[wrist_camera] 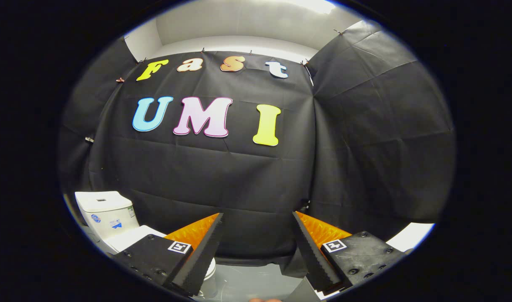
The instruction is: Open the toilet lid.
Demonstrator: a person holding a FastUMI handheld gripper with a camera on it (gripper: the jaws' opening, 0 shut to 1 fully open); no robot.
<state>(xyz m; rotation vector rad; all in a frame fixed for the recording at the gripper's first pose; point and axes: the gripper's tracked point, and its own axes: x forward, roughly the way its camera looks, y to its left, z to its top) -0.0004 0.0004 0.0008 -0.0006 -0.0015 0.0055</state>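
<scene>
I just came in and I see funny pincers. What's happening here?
Someone is holding a gripper with two black, saw-toothed fingers backed in orange. The fingers are spread open with nothing between them, pointing at the black cloth wall. The small white toilet stands off beyond the left finger, against the cloth. Its white lid looks down, though the finger hides part of it. The gripper is not touching the toilet, so opening the lid has not started.
</scene>
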